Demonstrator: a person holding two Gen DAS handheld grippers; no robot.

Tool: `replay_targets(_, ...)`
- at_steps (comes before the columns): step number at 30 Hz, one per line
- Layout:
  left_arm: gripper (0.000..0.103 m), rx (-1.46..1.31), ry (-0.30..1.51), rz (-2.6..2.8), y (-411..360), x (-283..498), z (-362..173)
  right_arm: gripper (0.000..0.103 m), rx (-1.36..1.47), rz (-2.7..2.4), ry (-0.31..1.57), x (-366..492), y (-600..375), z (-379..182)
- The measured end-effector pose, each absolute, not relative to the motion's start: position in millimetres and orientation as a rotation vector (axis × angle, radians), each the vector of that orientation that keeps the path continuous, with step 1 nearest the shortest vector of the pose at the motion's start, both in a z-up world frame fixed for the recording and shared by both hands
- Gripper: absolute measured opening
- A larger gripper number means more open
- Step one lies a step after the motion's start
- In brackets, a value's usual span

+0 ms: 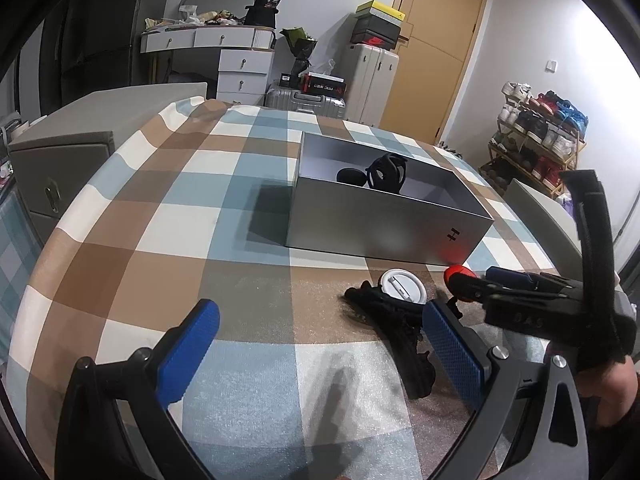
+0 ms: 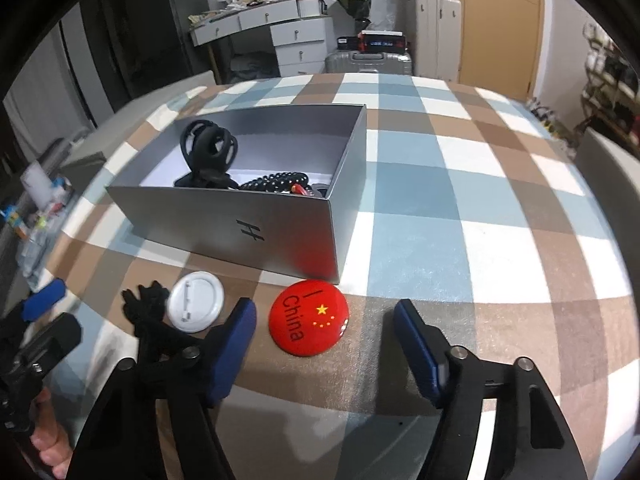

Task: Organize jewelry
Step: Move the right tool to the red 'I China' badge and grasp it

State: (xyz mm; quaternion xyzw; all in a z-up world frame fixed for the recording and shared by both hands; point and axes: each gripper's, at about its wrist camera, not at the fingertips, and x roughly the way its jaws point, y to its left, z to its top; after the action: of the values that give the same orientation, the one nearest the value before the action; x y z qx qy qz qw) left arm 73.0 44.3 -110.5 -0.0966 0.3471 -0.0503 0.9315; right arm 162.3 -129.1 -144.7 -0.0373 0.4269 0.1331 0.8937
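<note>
Red badge [image 2: 308, 317], lower centre: light, rigid, glossy dome, likely slippery; grip at rim. Right claw [image 2: 325, 346] partly open, empty, straddling it; left claw [image 1: 320, 354] open, empty.
</note>
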Motion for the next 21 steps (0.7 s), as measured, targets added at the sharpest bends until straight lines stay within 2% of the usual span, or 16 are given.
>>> replay_targets(4,0.099,-0.200,0.714,-0.104,43.7,74.2,-110.9,0.063,-0.149,0.255,0.871,157.7,-118.6,-146.9)
replay_targets(9,0.099,-0.205,0.720,-0.101,44.1,75.0,-111.7,0.042,-0.160,0.286,0.863,155.3,-115.6,-145.5)
replay_targets(21,0.099,-0.193,0.747,-0.112,43.7,78.4,-112.0,0.041,-0.035,0.337,0.853,148.6,-138.4,-141.7)
